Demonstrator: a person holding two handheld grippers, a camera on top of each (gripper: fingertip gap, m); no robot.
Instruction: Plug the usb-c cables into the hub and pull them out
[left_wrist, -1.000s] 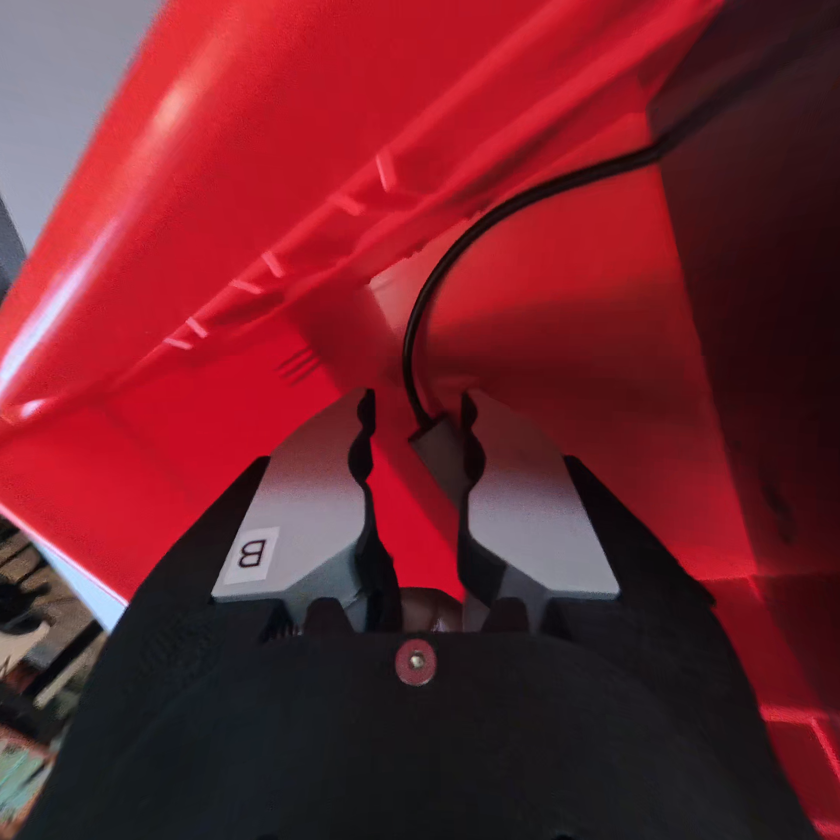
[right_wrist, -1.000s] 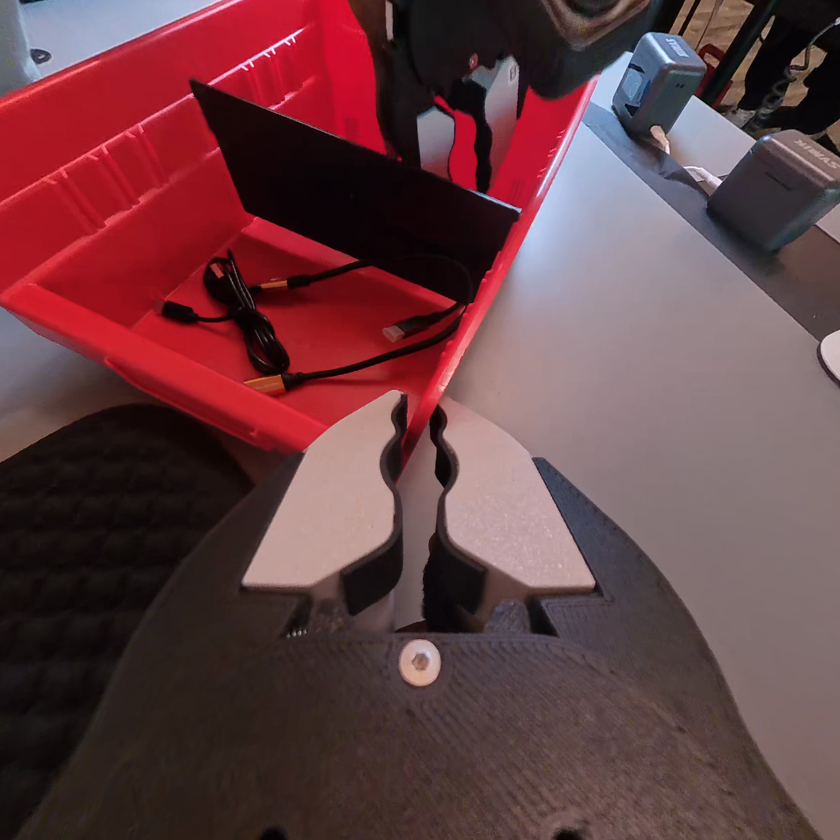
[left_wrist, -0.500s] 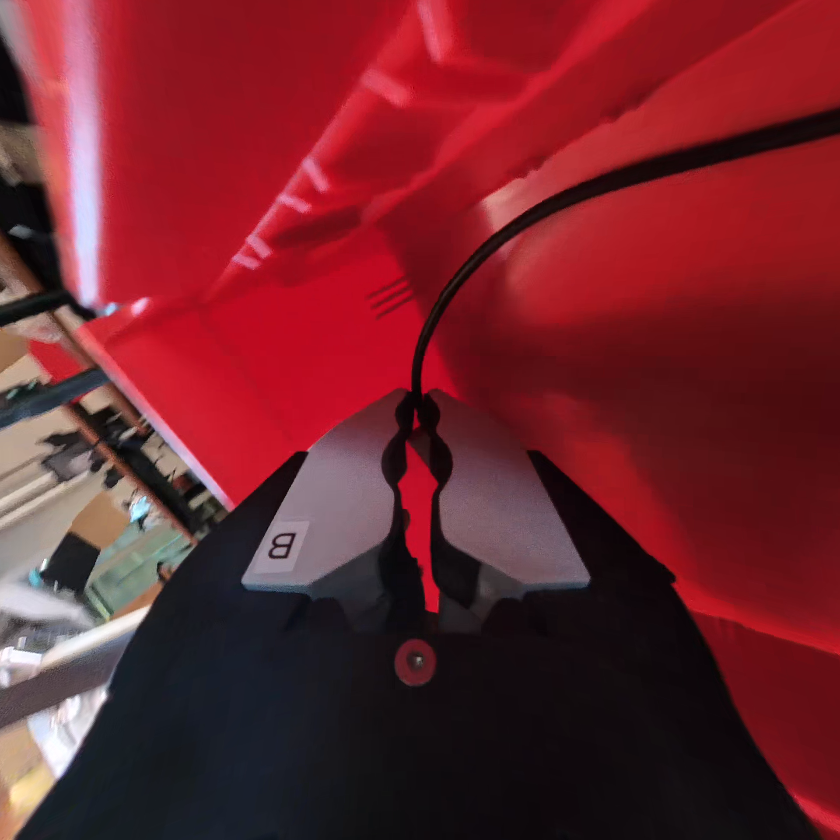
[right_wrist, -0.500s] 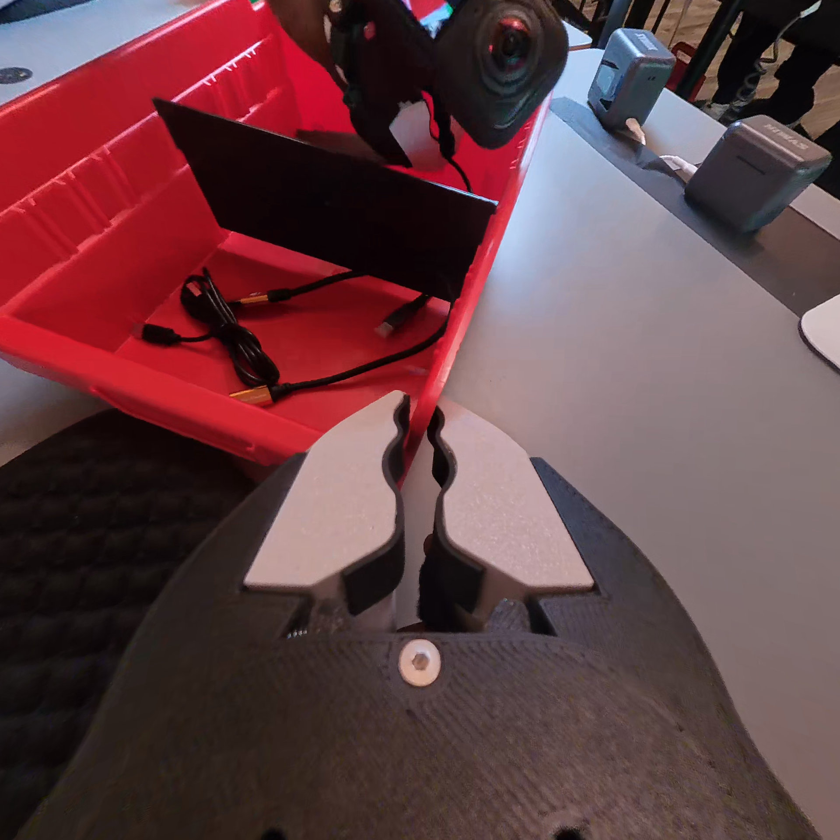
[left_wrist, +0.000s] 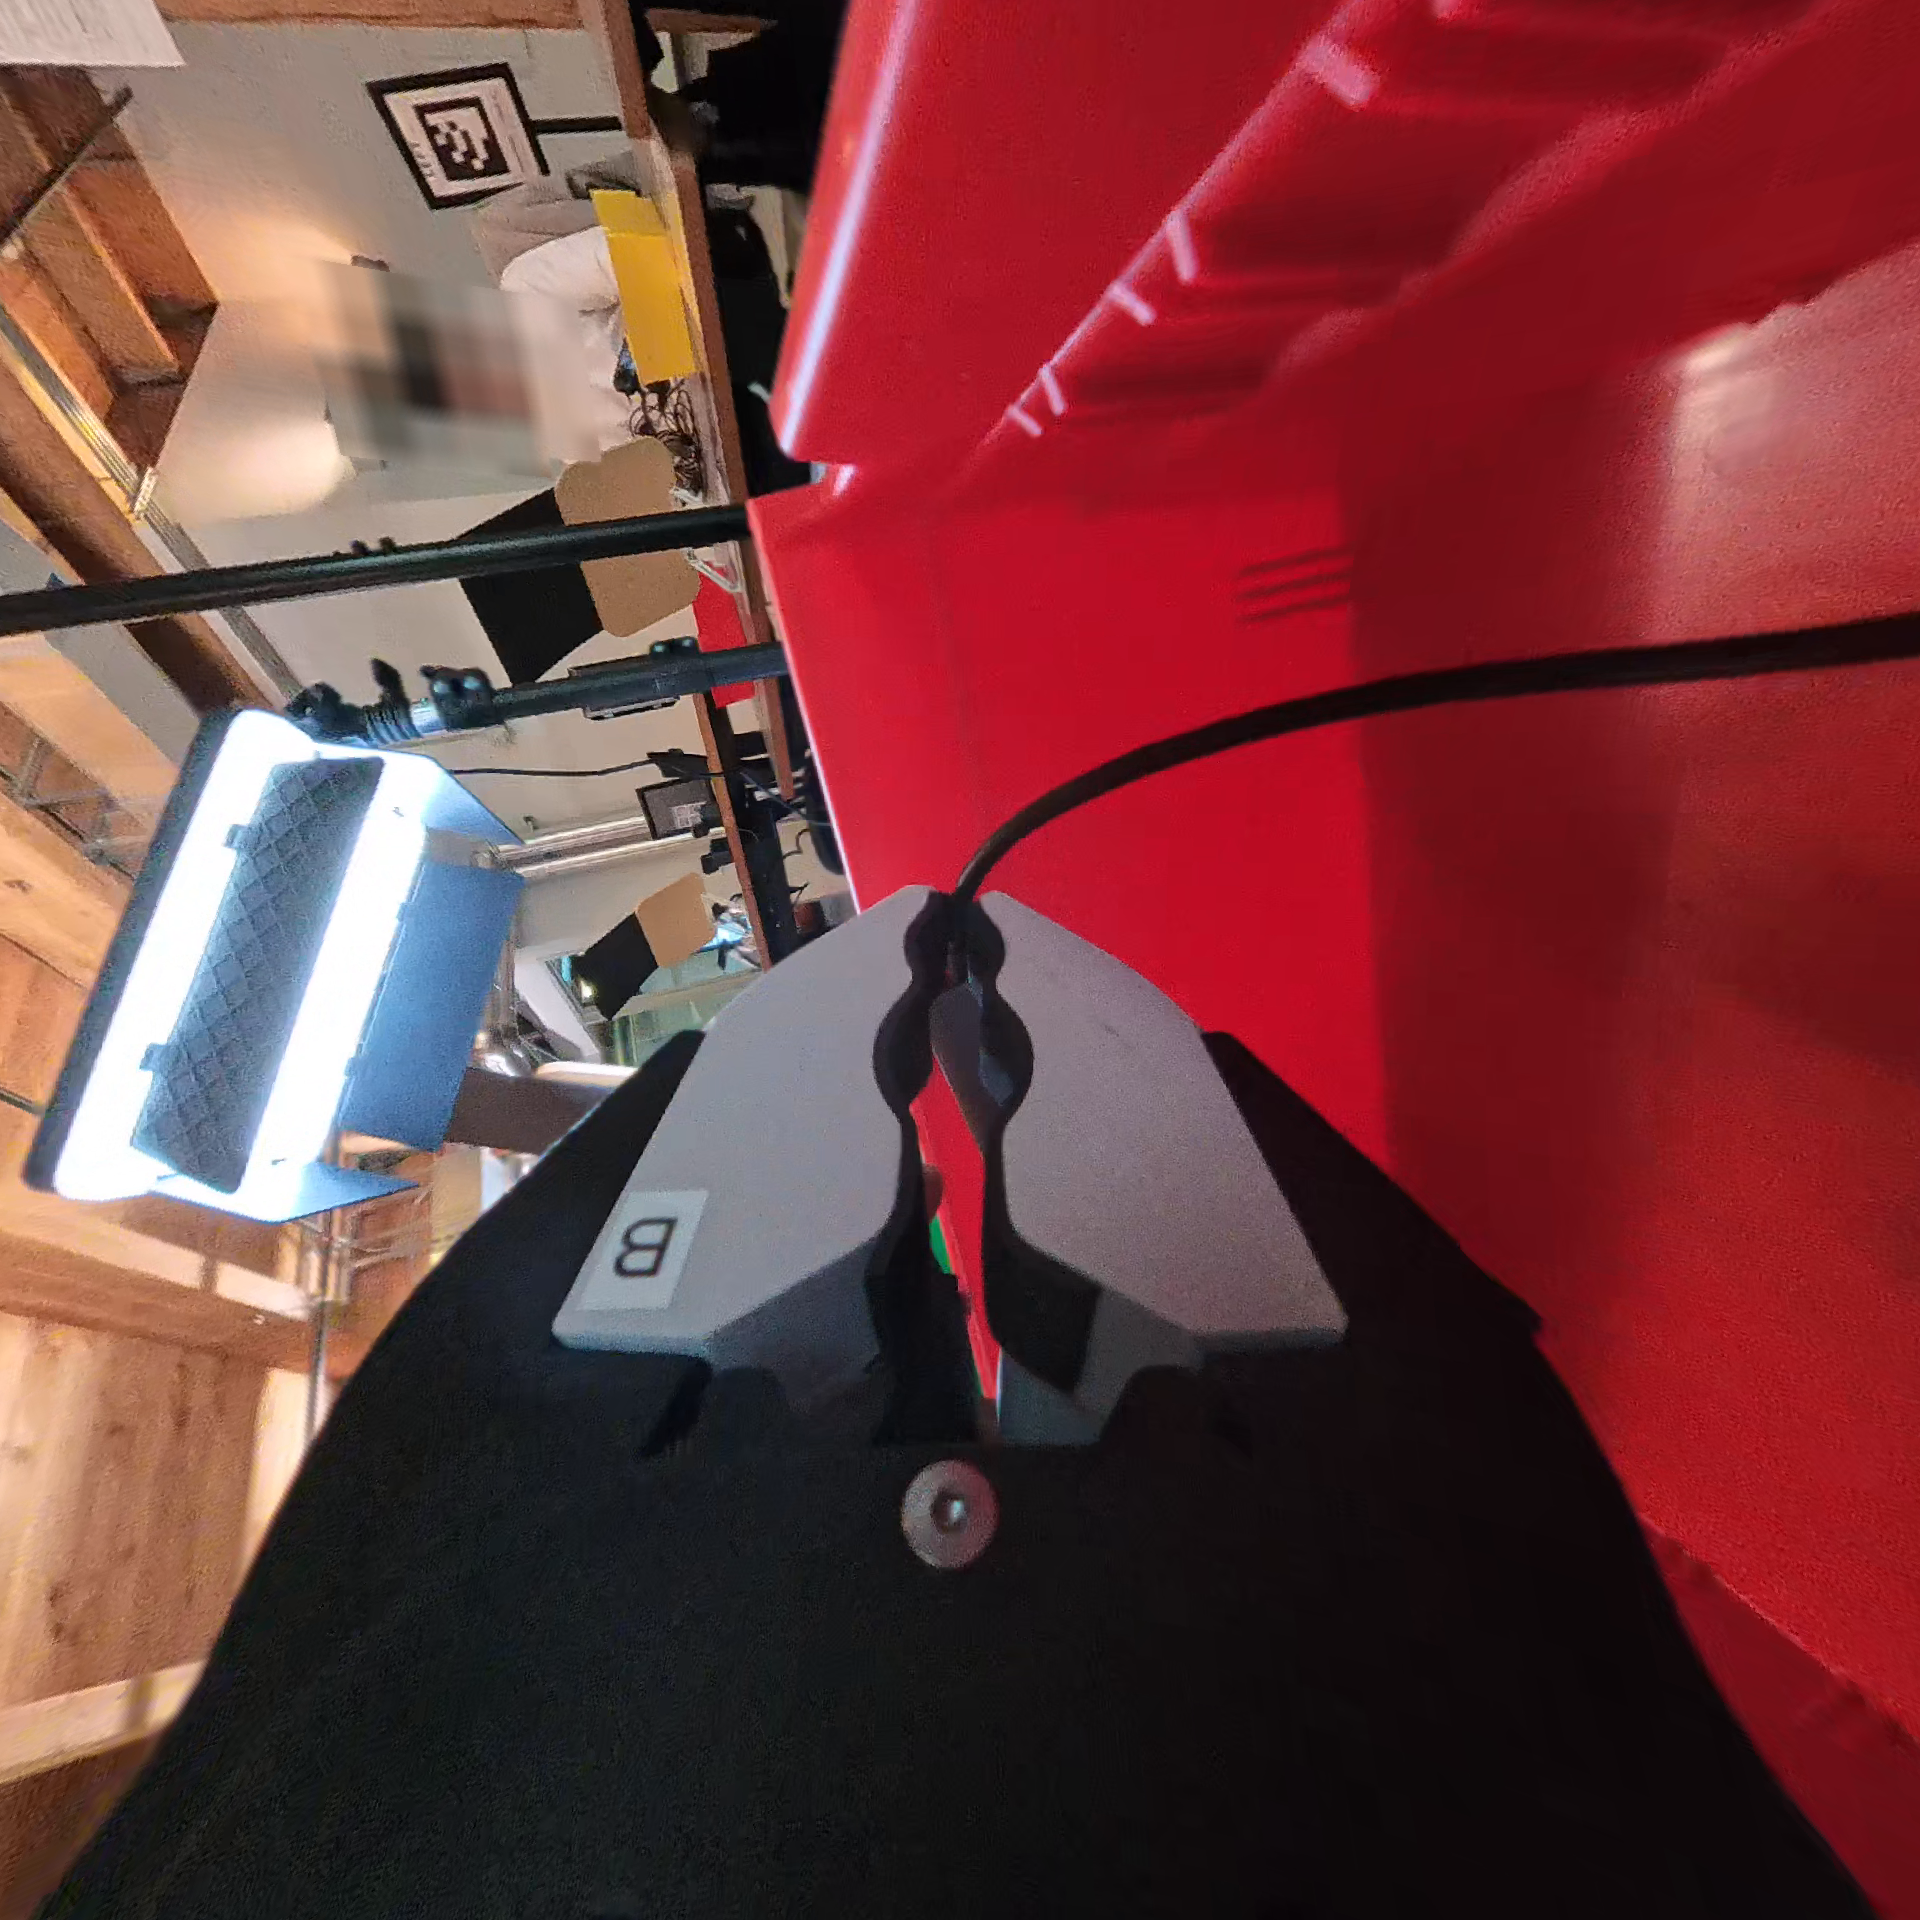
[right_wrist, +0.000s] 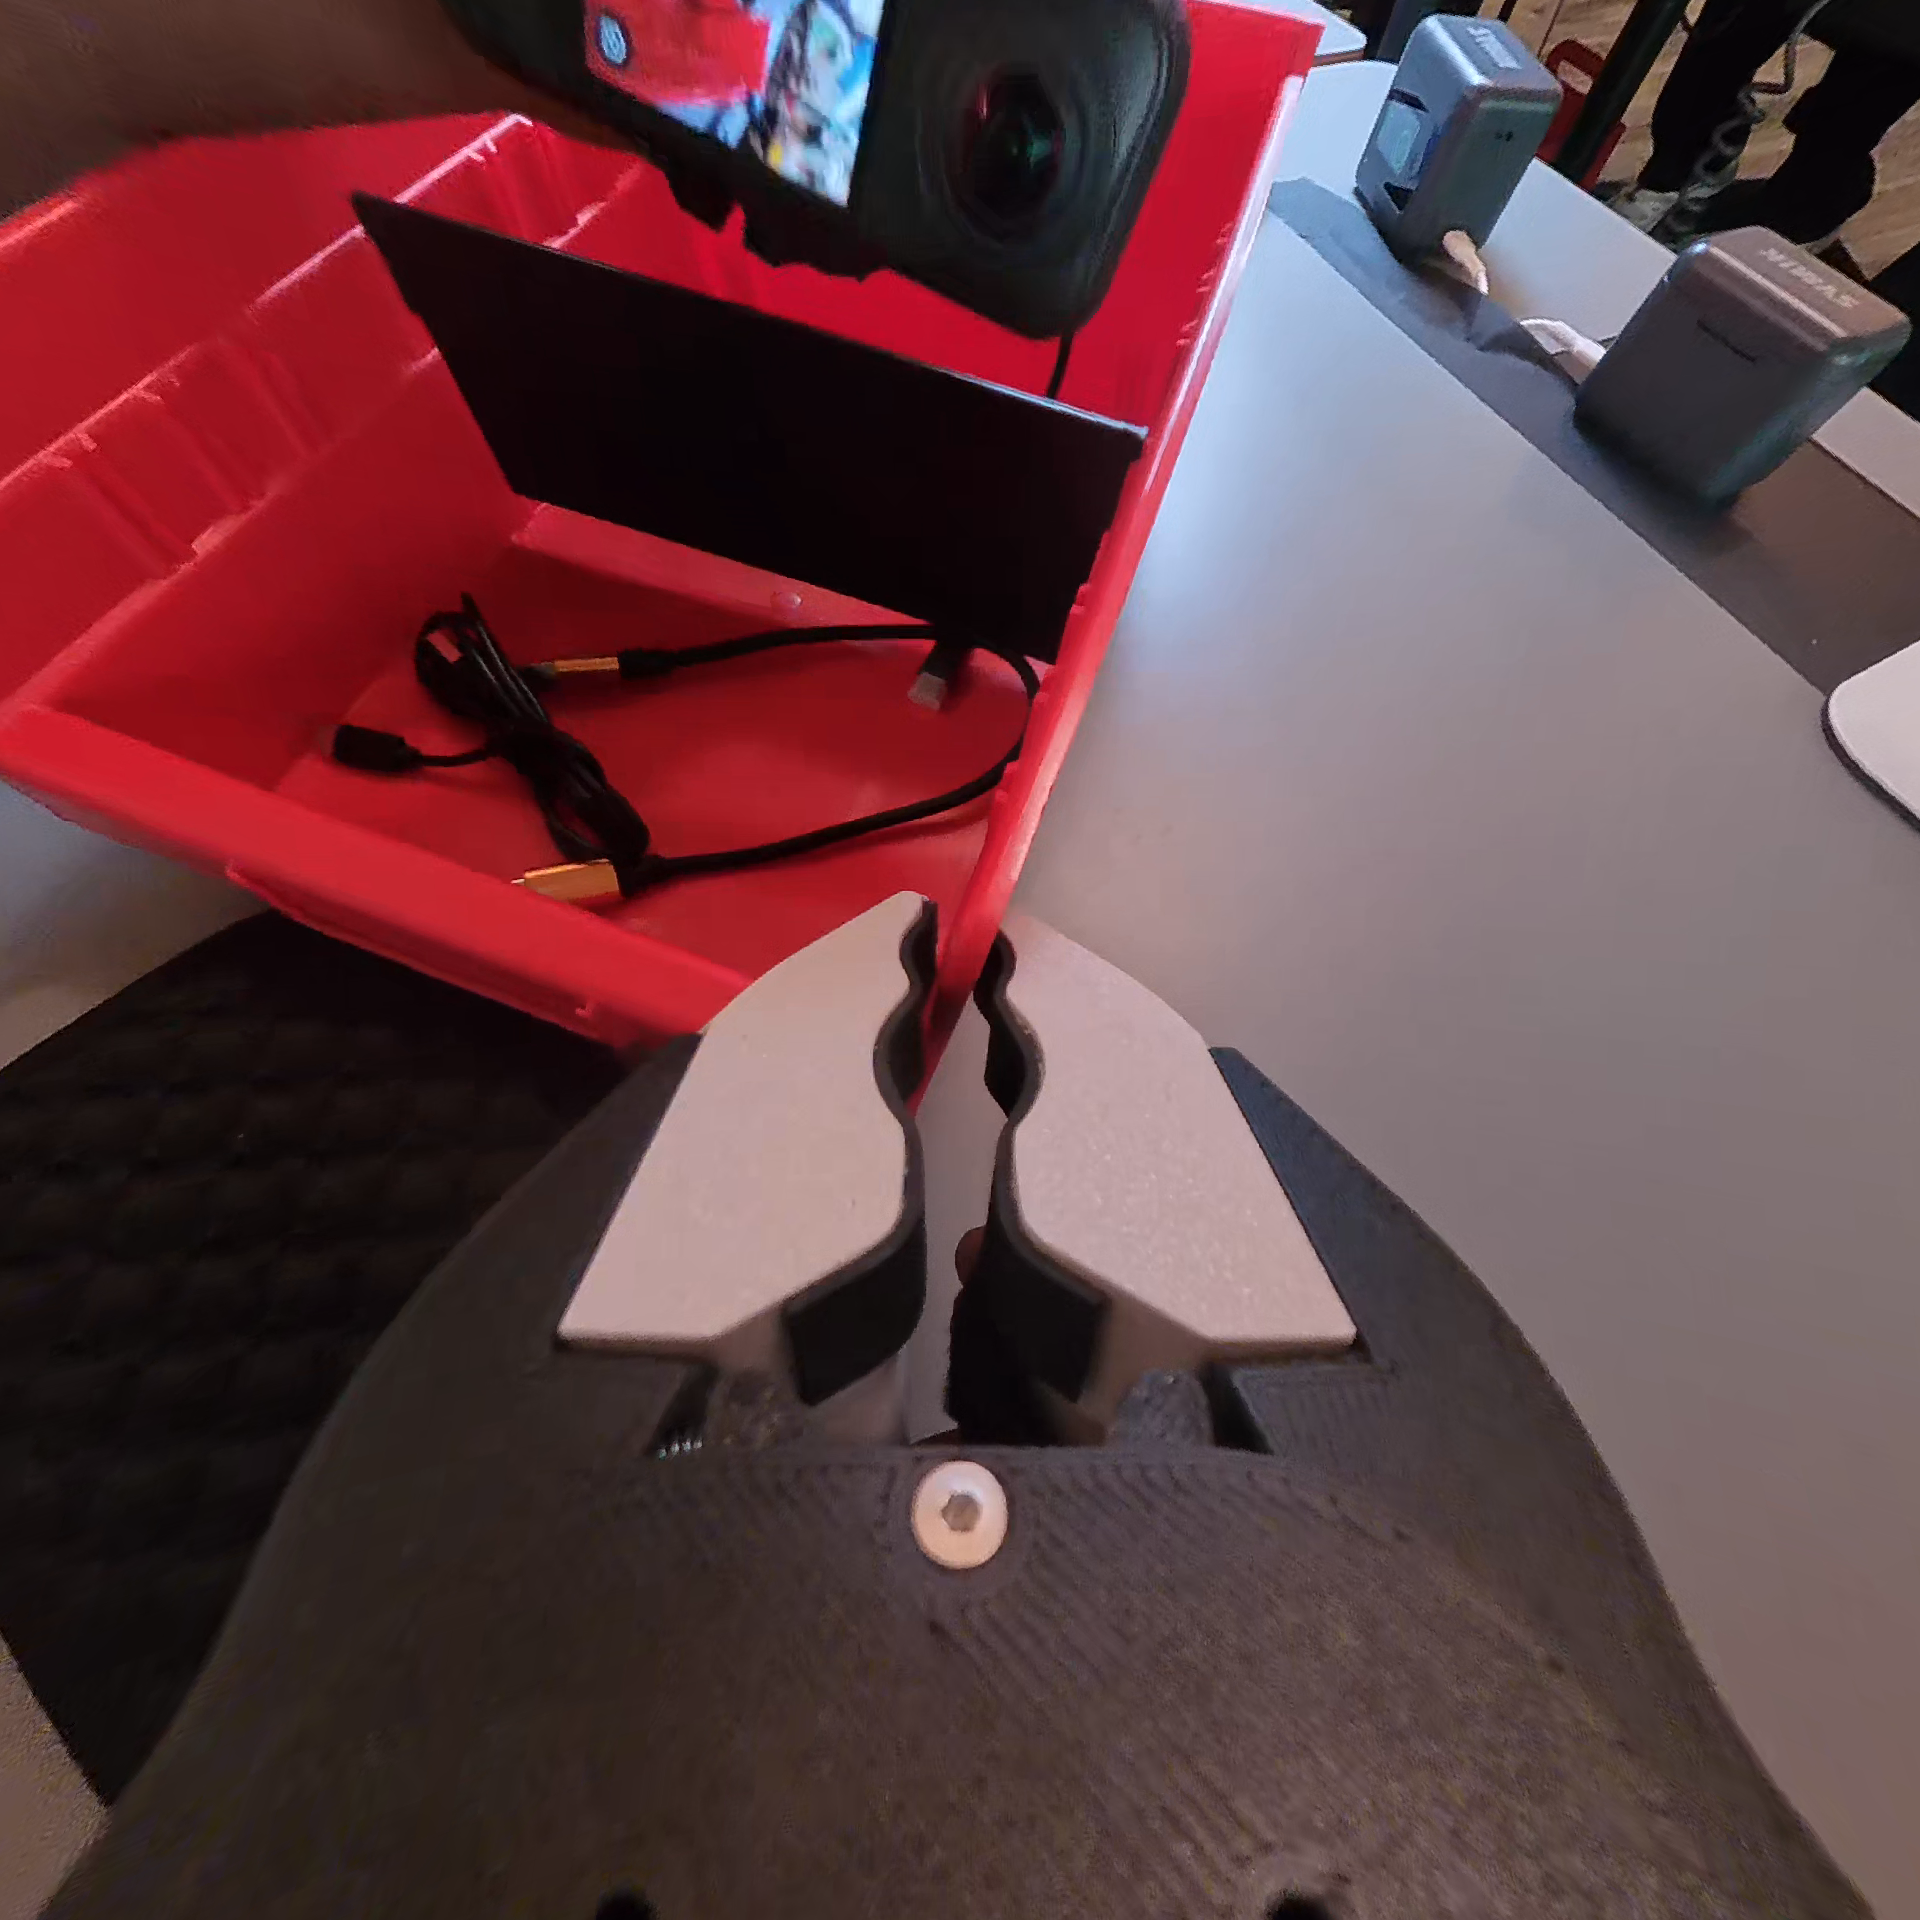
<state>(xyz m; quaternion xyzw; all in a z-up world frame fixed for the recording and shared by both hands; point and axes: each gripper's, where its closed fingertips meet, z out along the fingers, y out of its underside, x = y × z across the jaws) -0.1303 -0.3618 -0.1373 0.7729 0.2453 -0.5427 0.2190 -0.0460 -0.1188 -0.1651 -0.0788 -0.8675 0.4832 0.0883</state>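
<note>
While left gripper (left_wrist: 951, 925) pinches black cable (left_wrist: 1351, 707), right gripper (right_wrist: 961, 935) clamps red bin (right_wrist: 1049, 831) wall, frame centre.

A white sticker (left_wrist: 644, 1247) with one black capital letter sits on the grey left-hand finger of the left gripper (left_wrist: 951, 914). On the far wall hangs a square black-and-white coded marker (left_wrist: 457, 135) in a black frame; it carries a block pattern, not words. A printed sheet (left_wrist: 83, 26) at the upper corner is too faint to read. In the right wrist view, a grey box (right_wrist: 1745, 364) on the table (right_wrist: 1455, 831) bears a short pale brand word on its top.
</note>
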